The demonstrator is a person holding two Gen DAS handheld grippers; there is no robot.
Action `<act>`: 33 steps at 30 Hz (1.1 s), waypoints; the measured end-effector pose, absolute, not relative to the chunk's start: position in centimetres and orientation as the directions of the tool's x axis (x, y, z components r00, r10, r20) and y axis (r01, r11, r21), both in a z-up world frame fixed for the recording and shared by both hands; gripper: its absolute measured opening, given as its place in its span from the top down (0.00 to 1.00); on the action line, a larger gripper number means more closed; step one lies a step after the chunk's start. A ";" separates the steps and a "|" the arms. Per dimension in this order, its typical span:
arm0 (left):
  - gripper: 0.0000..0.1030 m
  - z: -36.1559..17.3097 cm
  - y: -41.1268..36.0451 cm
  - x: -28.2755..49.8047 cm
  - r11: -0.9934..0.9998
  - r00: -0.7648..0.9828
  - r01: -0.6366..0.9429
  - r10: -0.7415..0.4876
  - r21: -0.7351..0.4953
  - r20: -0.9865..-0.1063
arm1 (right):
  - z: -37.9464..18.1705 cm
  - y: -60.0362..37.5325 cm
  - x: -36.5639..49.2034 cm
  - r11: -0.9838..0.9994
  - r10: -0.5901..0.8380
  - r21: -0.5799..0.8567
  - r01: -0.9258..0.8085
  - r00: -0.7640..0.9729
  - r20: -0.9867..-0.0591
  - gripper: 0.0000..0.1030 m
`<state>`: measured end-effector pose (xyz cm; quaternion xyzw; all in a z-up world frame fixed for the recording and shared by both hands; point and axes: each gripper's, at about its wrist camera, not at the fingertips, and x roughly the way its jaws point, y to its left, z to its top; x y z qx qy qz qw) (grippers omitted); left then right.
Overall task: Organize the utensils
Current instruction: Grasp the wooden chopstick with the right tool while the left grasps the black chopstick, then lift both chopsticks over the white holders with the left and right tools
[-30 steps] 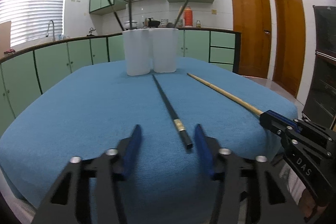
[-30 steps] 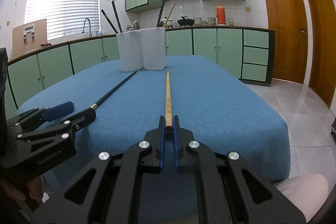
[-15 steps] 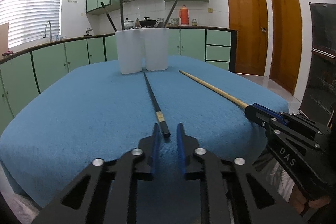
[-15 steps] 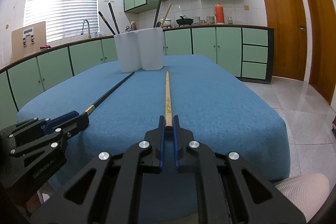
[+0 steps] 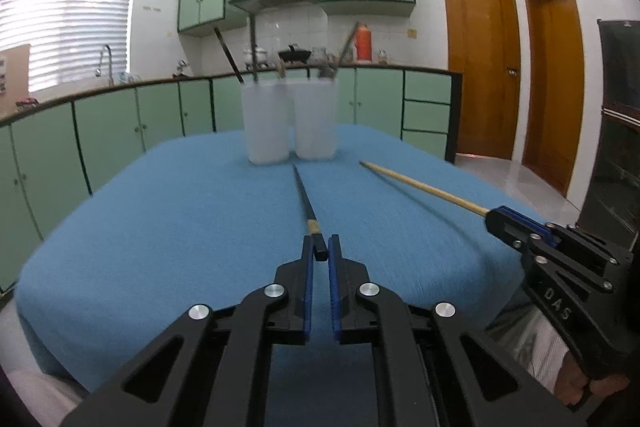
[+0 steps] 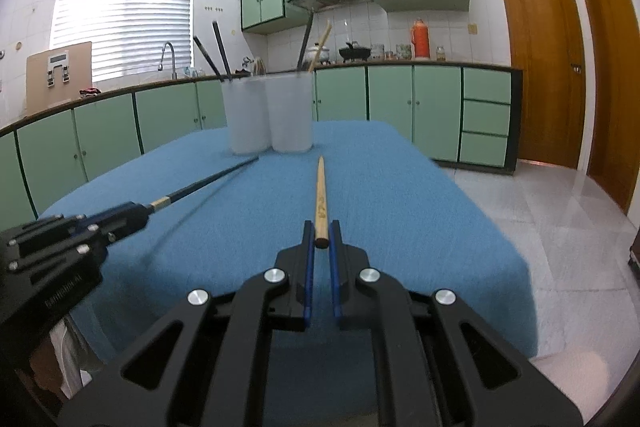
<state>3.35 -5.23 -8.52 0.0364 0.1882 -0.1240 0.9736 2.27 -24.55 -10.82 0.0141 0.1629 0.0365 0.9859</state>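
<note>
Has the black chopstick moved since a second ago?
Yes. The left tool closed on the black chopstick and raised it: its shadow now lies separate on the blue cloth, its tip still pointing at the white cups.

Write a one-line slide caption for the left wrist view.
Left hand-held gripper clamps the black chopstick above the blue tablecloth, pointing toward two white holders.

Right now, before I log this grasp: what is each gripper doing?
Left gripper: shut on the black chopstick.
Right gripper: shut on the wooden chopstick.
</note>
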 end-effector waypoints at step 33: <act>0.94 9.9 -1.0 11.7 0.931 0.908 0.366 -0.360 -0.011 -0.214 | 10.6 -24.4 14.7 0.946 0.313 0.039 -0.321 0.878 -0.362 0.94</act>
